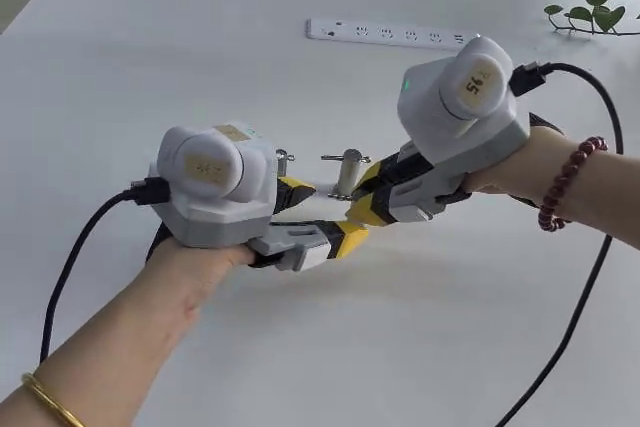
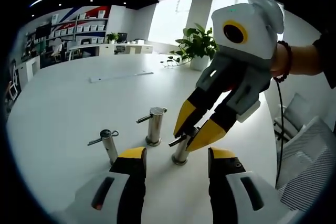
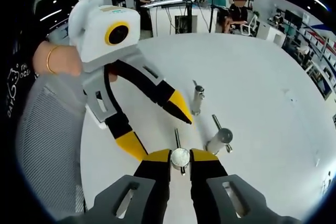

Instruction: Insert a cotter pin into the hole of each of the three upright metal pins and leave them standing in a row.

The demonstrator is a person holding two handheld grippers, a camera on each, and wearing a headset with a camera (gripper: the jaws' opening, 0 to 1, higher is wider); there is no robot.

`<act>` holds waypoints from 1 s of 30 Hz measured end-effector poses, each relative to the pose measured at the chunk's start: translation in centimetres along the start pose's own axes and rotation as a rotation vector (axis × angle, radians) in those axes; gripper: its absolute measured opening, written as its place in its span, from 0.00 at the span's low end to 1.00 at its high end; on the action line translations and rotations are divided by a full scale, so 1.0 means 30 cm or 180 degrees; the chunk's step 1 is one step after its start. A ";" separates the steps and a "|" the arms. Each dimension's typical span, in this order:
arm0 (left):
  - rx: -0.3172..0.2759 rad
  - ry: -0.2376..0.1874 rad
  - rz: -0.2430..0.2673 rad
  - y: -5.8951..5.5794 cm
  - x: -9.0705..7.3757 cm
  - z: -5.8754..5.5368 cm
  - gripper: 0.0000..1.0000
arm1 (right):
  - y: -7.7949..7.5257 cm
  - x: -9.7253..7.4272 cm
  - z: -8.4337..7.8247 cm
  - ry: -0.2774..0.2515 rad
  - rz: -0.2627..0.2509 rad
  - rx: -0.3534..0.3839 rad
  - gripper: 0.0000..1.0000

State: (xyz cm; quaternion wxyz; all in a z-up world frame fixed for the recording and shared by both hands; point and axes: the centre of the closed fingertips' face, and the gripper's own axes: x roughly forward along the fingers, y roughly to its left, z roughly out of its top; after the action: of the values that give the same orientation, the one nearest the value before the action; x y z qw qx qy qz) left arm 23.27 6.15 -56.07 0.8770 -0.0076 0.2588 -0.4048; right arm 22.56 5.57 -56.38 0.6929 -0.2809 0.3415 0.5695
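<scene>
Three upright metal pins stand on the white table. The nearest pin (image 3: pixel 180 157) has a cotter pin (image 3: pixel 177 136) through its head, and my right gripper (image 3: pixel 180 158) is shut on that pin's head. The left gripper view shows the same pin (image 2: pixel 181 151) between the right gripper's yellow fingertips (image 2: pixel 185 119). The middle pin (image 2: pixel 155 126) and the left pin (image 2: pixel 108 145) each carry a cotter pin. My left gripper (image 2: pixel 178 157) is open just short of the held pin, holding nothing. From the head, both grippers (image 1: pixel 325 215) (image 1: pixel 352 197) meet beside a pin (image 1: pixel 350 172).
A white power strip (image 1: pixel 395 34) lies at the far side of the table, with a green plant (image 1: pixel 595 12) at the far right. Black cables (image 1: pixel 575 317) trail from both grippers. An office chair (image 2: pixel 310 145) stands beyond the table edge.
</scene>
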 end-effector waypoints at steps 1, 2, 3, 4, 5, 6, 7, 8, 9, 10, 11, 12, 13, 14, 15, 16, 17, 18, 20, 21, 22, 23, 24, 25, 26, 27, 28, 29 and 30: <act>-0.0010 -0.0017 -0.0012 -0.002 -0.004 0.005 0.46 | 0.000 -0.001 0.000 0.0006 0.0010 -0.0007 0.08; -0.0025 -0.0036 -0.0033 -0.006 -0.008 0.012 0.46 | 0.000 -0.002 0.000 0.0009 0.0015 -0.0013 0.08; -0.0028 -0.0052 -0.0035 -0.007 -0.011 0.016 0.46 | 0.001 -0.002 0.001 0.0012 0.0038 -0.0047 0.08; -0.0026 -0.0068 -0.0039 -0.010 -0.016 0.022 0.46 | 0.002 -0.003 0.001 0.0010 0.0045 -0.0069 0.08; -0.0017 -0.0076 -0.0039 -0.012 -0.020 0.026 0.46 | 0.001 -0.003 0.001 0.0016 0.0059 -0.0086 0.08; -0.0010 -0.0083 -0.0040 -0.014 -0.024 0.030 0.47 | 0.003 -0.004 0.000 0.0021 0.0071 -0.0103 0.08; 0.0005 -0.0095 -0.0044 -0.018 -0.030 0.036 0.47 | 0.001 -0.005 -0.001 0.0020 0.0086 -0.0110 0.08; 0.0014 -0.0103 -0.0048 -0.020 -0.034 0.039 0.47 | 0.002 -0.007 -0.002 0.0022 0.0095 -0.0122 0.08; 0.0016 -0.0110 -0.0048 -0.023 -0.041 0.042 0.47 | -0.001 -0.008 -0.003 0.0023 0.0105 -0.0137 0.08; 0.0017 -0.0112 -0.0046 -0.023 -0.044 0.043 0.47 | -0.005 -0.014 -0.004 0.0025 0.0108 -0.0147 0.08; 0.0032 -0.0118 -0.0042 -0.026 -0.052 0.045 0.48 | -0.011 -0.017 -0.003 0.0025 0.0104 -0.0155 0.08; 0.0039 -0.0123 -0.0037 -0.027 -0.057 0.047 0.48 | -0.017 -0.023 -0.003 0.0030 0.0097 -0.0173 0.08; 0.0046 -0.0134 -0.0031 -0.028 -0.065 0.050 0.48 | -0.023 -0.027 -0.003 0.0026 0.0094 -0.0171 0.08; 0.0049 -0.0142 -0.0024 -0.028 -0.070 0.052 0.48 | -0.029 -0.032 -0.003 0.0020 0.0091 -0.0161 0.08; 0.0045 -0.0152 -0.0014 -0.028 -0.079 0.055 0.49 | -0.033 -0.034 -0.004 0.0020 0.0095 -0.0165 0.08; 0.0049 -0.0163 -0.0001 -0.026 -0.084 0.057 0.49 | -0.034 -0.037 -0.005 0.0018 0.0096 -0.0172 0.08; 0.0059 -0.0175 0.0014 -0.025 -0.094 0.060 0.50 | -0.038 -0.038 -0.008 0.0024 0.0091 -0.0183 0.08; 0.0059 -0.0184 0.0025 -0.023 -0.100 0.062 0.51 | -0.040 -0.040 -0.010 0.0030 0.0089 -0.0204 0.08; 0.0066 -0.0199 0.0057 -0.017 -0.117 0.064 0.52 | -0.050 -0.044 -0.016 0.0038 0.0075 -0.0220 0.08; 0.0065 -0.0204 0.0076 -0.013 -0.125 0.065 0.52 | -0.058 -0.048 -0.020 0.0037 0.0067 -0.0212 0.08; 0.0063 -0.0216 0.0110 -0.007 -0.134 0.067 0.52 | -0.061 -0.051 -0.022 0.0040 0.0066 -0.0220 0.08; 0.0069 -0.0228 0.0125 -0.004 -0.141 0.069 0.53 | -0.067 -0.053 -0.025 0.0044 0.0062 -0.0227 0.08; 0.0073 -0.0241 0.0158 0.001 -0.150 0.071 0.55 | -0.072 -0.056 -0.028 0.0048 0.0056 -0.0231 0.08; 0.0077 -0.0245 0.0185 0.006 -0.155 0.072 0.57 | -0.080 -0.058 -0.032 0.0055 0.0047 -0.0230 0.08; 0.0092 -0.0253 0.0212 0.011 -0.161 0.073 0.58 | -0.085 -0.061 -0.035 0.0061 0.0040 -0.0233 0.08; 0.0104 -0.0250 0.0246 0.017 -0.168 0.072 0.60 | -0.093 -0.063 -0.040 0.0070 0.0027 -0.0238 0.08; 0.0114 -0.0246 0.0261 0.020 -0.171 0.070 0.61 | -0.097 -0.065 -0.043 0.0075 0.0019 -0.0240 0.08; 0.0132 -0.0242 0.0284 0.027 -0.174 0.066 0.63 | -0.104 -0.067 -0.048 0.0085 0.0013 -0.0258 0.08; 0.0138 -0.0231 0.0300 0.031 -0.177 0.062 0.64 | -0.108 -0.069 -0.051 0.0088 0.0007 -0.0255 0.08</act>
State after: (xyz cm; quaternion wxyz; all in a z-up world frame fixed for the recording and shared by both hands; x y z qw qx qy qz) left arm 21.92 10.20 -52.30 0.9038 0.0090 0.2181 -0.3680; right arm 25.26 2.53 -55.67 0.6756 -0.3159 0.3283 0.5796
